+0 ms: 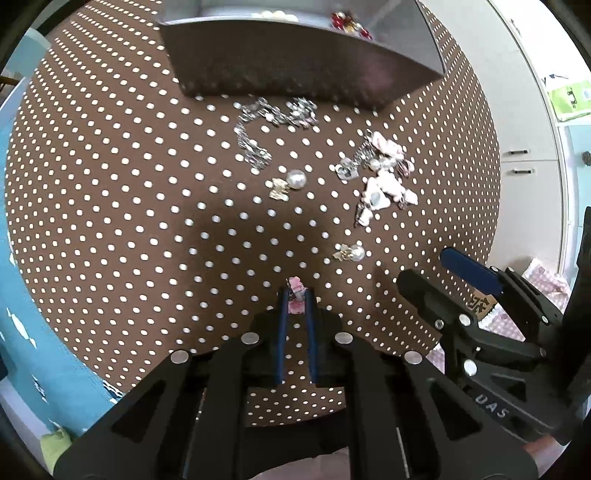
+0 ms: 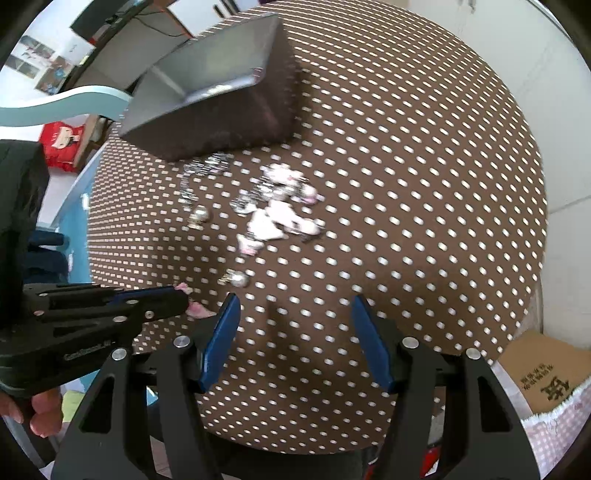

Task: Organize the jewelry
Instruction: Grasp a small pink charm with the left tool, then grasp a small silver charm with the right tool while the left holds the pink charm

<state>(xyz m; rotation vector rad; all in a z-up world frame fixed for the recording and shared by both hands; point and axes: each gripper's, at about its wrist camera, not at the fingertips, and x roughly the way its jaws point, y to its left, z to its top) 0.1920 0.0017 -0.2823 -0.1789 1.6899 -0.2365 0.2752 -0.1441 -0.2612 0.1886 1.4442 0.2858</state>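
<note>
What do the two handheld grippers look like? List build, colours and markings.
Both are alike. The left gripper and right gripper have black skeletal frames with triangular cut-outs, silver round pivot bolts, and flat blue pads lining the fingers. The right gripper's body shows white "DAS" lettering in the left wrist view. No cables or sleeves show.

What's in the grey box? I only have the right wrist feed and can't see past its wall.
Observer: The left wrist view shows red beads and white pearls inside the grey box.
Operator: Is the left gripper holding anything? I see it side-on.
Observer: Yes. The left gripper is shut on a small pink piece, pinched between its blue fingers.
Operator: Silver chain looks blurred here. One piece?
Observer: The left view shows the silver chain sharply, curled in front of the box, with a pearl earring just beside its end. Whether it is one piece I cannot tell.
</note>
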